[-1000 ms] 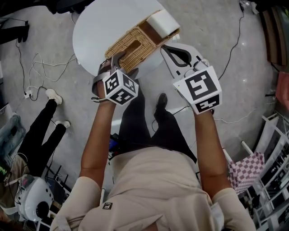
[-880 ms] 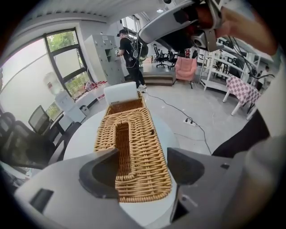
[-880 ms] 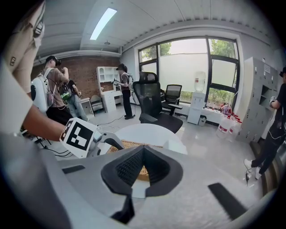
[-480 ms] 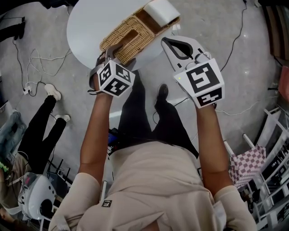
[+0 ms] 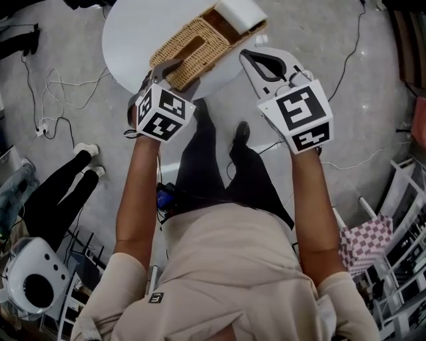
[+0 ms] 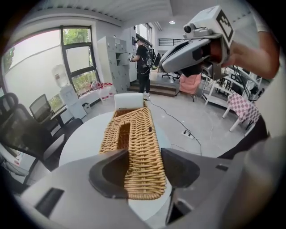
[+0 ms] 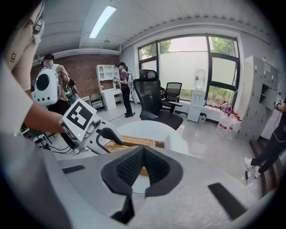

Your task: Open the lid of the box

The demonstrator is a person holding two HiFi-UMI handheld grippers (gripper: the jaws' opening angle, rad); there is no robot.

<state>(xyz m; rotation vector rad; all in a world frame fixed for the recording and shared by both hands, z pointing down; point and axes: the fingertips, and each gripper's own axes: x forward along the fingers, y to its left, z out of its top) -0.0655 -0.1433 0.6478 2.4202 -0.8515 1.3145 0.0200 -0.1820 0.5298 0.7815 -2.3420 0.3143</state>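
Note:
A long wicker box [image 5: 193, 46] with a slotted wicker lid [image 6: 134, 143] lies on a round white table [image 5: 133, 40]; a white block [image 5: 238, 14] stands at its far end. My left gripper [image 5: 174, 70] is at the box's near end. Its jaws are closing, with the lid's near end [image 6: 144, 179] between them and the pads touching both wicker sides. My right gripper [image 5: 247, 56] hovers off the table's right edge, apart from the box, jaws shut with nothing held. In the right gripper view its pads [image 7: 134, 167] meet, with the left gripper [image 7: 109, 134] and wicker [image 7: 134, 143] beyond.
Cables [image 5: 53, 100] trail over the floor left of the table, where a person's legs [image 5: 53, 193] show. A checkered chair [image 5: 363, 246] stands at the right. A black office chair [image 7: 154, 98] is behind the table, and another person [image 6: 144, 60] stands far off.
My left gripper has shifted slightly left at the box's near end and its jaws have drawn in onto the lid. The right gripper has barely moved.

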